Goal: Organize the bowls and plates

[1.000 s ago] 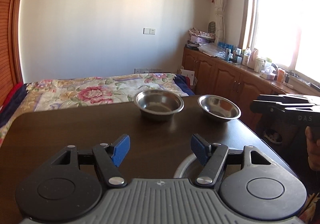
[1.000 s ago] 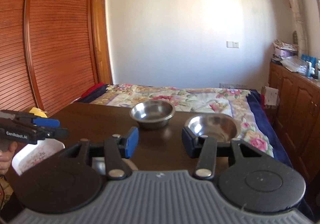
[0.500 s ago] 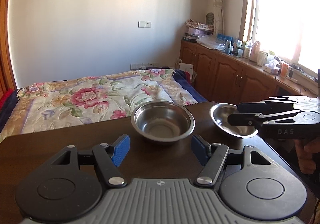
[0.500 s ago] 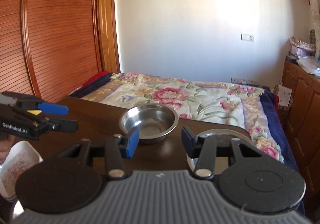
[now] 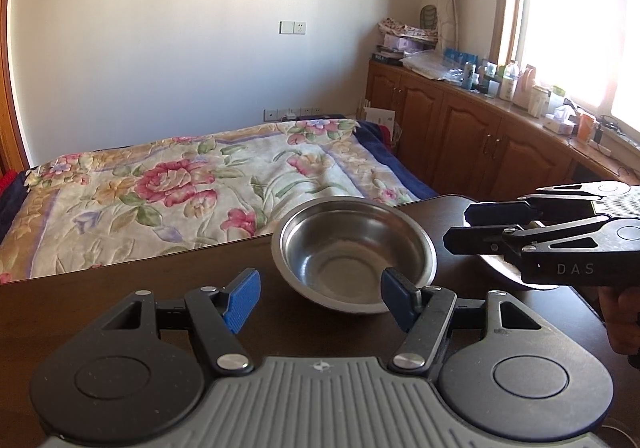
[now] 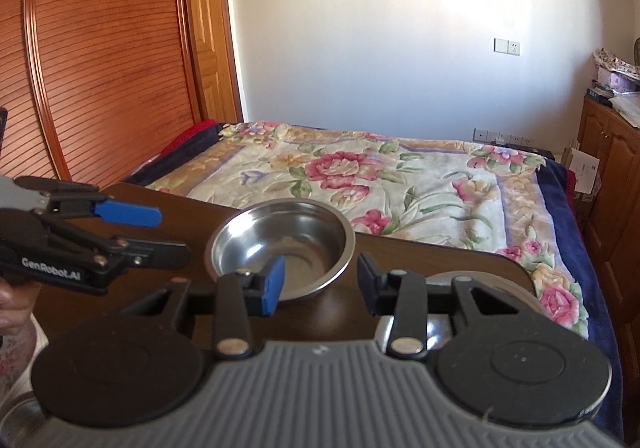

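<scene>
Left gripper: jaws spread, empty | near steel bowl straight ahead on table | right gripper: just closing, nothing between | second bowl beneath it.

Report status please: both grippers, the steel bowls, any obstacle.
Left gripper open, empty, facing near steel bowl. Right gripper open, just been closing, nothing between fingers, over second steel bowl. No obstacle seen.
</scene>
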